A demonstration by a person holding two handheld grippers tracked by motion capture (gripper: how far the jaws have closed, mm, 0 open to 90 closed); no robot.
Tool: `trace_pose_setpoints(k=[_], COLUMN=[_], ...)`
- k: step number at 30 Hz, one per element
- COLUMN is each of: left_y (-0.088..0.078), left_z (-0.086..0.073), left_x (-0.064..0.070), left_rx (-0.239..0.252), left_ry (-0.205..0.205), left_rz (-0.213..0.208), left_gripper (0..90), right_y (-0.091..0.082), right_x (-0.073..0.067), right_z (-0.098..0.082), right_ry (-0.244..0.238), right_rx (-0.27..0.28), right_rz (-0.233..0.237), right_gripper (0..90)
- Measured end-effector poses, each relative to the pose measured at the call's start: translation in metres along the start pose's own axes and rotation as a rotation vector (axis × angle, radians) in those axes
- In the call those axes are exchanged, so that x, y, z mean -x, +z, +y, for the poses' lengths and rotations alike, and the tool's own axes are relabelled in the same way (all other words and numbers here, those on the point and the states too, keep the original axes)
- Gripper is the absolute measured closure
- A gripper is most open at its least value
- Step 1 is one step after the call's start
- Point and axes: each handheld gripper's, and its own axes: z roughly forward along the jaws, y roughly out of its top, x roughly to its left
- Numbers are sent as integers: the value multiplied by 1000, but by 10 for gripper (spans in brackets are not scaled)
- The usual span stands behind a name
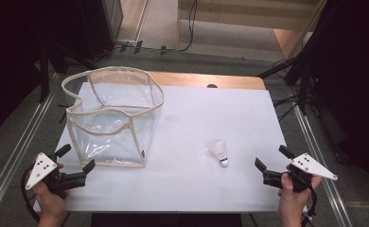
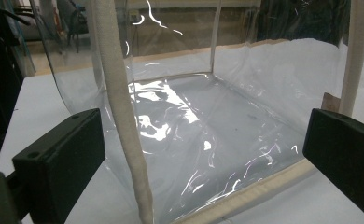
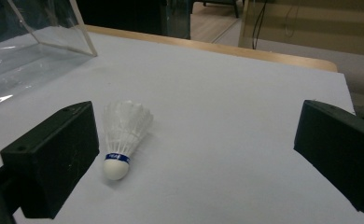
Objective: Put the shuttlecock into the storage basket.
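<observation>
A clear plastic bag (image 1: 112, 118) with cream fabric trim stands open-topped on the left of the white table top (image 1: 197, 123). In the left gripper view its near wall (image 2: 208, 140) is close in front of the jaws. A white shuttlecock (image 1: 220, 152) with a blue band lies on its side right of centre, cork toward me; the right gripper view has it (image 3: 122, 135) by the left jaw. My left gripper (image 1: 77, 161) is open just short of the bag's near corner. My right gripper (image 1: 272, 158) is open, a little right of the shuttlecock.
A wooden table edge (image 1: 206, 79) runs along the far side. Dark stands and cables (image 1: 310, 61) sit on the floor behind and to the right. Metal rails (image 1: 12, 151) flank the table.
</observation>
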Motion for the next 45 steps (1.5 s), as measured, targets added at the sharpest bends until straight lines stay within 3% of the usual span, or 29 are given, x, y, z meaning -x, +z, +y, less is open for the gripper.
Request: trace_pose_setpoints(k=[17,32,45], left_y=[2,1,0], left_z=[0,0,-1], left_x=[0,0,1], left_rx=[-1,6,4], left_ry=[3,2,4], left_rz=[-2,-4,-3], left_gripper=[0,0,0], right_y=[19,38,53], right_x=[-12,-25,-31], right_z=[24,42,47], right_ry=[-39,-71,-73], right_rx=[-18,-121,-215], right_rz=[55,105,140], right_gripper=[0,0,0])
